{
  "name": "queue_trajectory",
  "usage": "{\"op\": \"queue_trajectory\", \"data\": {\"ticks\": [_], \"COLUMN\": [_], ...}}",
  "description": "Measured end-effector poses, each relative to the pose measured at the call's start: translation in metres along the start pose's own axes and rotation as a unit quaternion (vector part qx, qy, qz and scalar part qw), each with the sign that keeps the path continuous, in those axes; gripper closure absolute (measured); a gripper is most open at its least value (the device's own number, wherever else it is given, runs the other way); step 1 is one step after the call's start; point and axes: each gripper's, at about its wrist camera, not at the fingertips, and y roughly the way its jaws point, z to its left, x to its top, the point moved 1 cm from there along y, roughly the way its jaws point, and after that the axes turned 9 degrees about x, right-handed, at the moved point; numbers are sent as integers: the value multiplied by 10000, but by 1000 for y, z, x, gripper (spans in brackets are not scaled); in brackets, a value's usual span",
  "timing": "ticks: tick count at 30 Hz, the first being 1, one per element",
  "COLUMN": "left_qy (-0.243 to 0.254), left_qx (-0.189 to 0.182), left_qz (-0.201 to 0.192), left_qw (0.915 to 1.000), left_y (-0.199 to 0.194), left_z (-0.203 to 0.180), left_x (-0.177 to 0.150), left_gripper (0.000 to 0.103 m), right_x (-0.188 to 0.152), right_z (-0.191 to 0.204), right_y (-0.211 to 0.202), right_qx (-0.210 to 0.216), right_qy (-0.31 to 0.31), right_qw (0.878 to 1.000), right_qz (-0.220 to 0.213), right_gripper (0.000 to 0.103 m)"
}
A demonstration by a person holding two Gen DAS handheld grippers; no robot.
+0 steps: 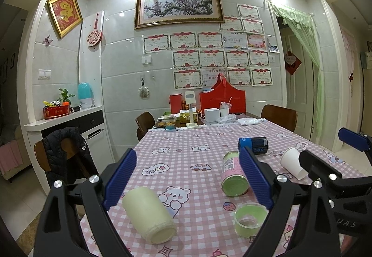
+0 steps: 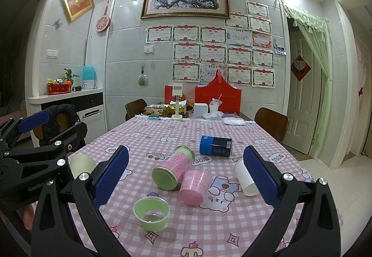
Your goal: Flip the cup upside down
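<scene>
A white paper cup point(image 2: 245, 177) lies on its side on the pink checked tablecloth point(image 2: 209, 222), just inside my right gripper's right finger; it also shows in the left wrist view point(image 1: 293, 163). A small green cup point(image 2: 151, 213) stands upright near the front, seen too in the left wrist view point(image 1: 250, 219). A cream cup point(image 1: 148, 214) lies on its side between the left gripper's fingers. My left gripper point(image 1: 186, 179) is open and empty. My right gripper point(image 2: 186, 178) is open and empty above the table.
A pink can with green ends point(image 2: 173, 168), a pink cup point(image 2: 194, 186) and a blue can point(image 2: 216, 145) lie on their sides mid-table. Boxes and a red bag point(image 2: 217, 96) crowd the far end. Chairs point(image 2: 270, 124) stand around; a jacket hangs on the left chair point(image 1: 66, 150).
</scene>
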Motion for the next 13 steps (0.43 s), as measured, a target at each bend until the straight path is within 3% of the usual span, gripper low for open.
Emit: {"op": "queue_trajectory", "data": {"ticks": [13], "left_qy": [33], "left_qx": [7], "left_qz": [62], "left_qw": [10000], "left_y": [3], "left_z": [3], "left_x": [-3], "left_gripper": [15], "right_x": [-4], "right_z": [0], "right_y": [9], "right_qx": [13], "right_qy": [40], "right_qw": [10000], "right_qz": [67], "right_gripper": [8]}}
